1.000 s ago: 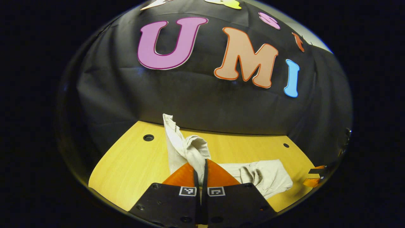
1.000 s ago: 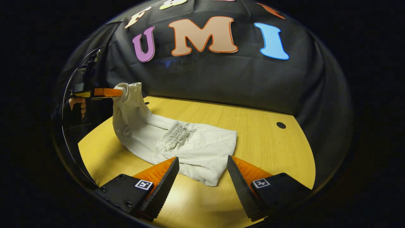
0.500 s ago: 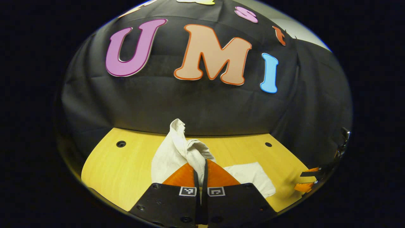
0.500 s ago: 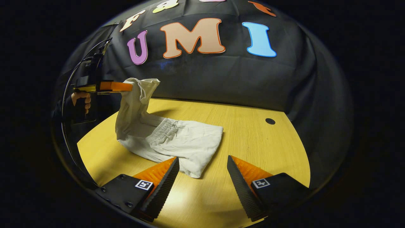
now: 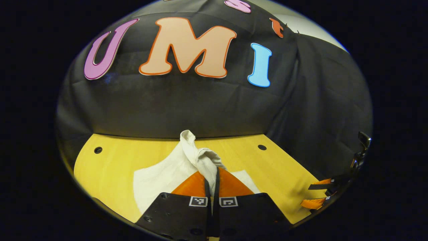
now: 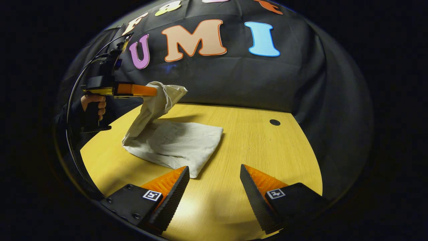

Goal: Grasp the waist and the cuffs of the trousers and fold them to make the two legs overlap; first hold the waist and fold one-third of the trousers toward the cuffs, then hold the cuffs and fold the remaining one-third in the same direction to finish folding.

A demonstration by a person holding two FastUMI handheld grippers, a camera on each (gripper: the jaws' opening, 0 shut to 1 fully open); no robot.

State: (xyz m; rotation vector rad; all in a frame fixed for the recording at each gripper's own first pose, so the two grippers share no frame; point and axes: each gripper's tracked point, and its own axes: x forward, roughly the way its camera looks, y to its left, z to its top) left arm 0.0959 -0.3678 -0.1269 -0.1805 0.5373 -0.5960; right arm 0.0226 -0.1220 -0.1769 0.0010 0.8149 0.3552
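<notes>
**Cuff end carried over the folded stack**

The left hand-held gripper (image 5: 212, 174) is clamped on a bunched end of the trousers (image 6: 174, 142), judged to be the cuffs, with cloth sprouting from between its closed fingers toward 12 o'clock. Over the last second it has carried that end across the garment: the elastic waist, which lay exposed on top a second ago, is now covered, and the lower layers have drawn into a compact, roughly rectangular stack on the counter (image 6: 260, 150). That suggests the last third is being laid over in the same direction as the waist fold, so the task looks close to done. What remains is to lower the held end onto the stack and let go.

The right hand-held gripper (image 6: 214, 190) stands wide open and holds nothing, hovering above bare counter just beside the stack's near corner, which lies at about 11 o'clock from its fingers.

The right gripper view gives the side-on picture: the left hand-held gripper at 10 o'clock, held by a hand (image 6: 93, 102) in a dark sleeve, with a sloping sheet of cloth running from its fingers down to the stack's far left edge. The left gripper view instead shows the pinch up close, with white cloth spread beneath the fingers and the right hand-held gripper's tips at 4 o'clock.
</notes>
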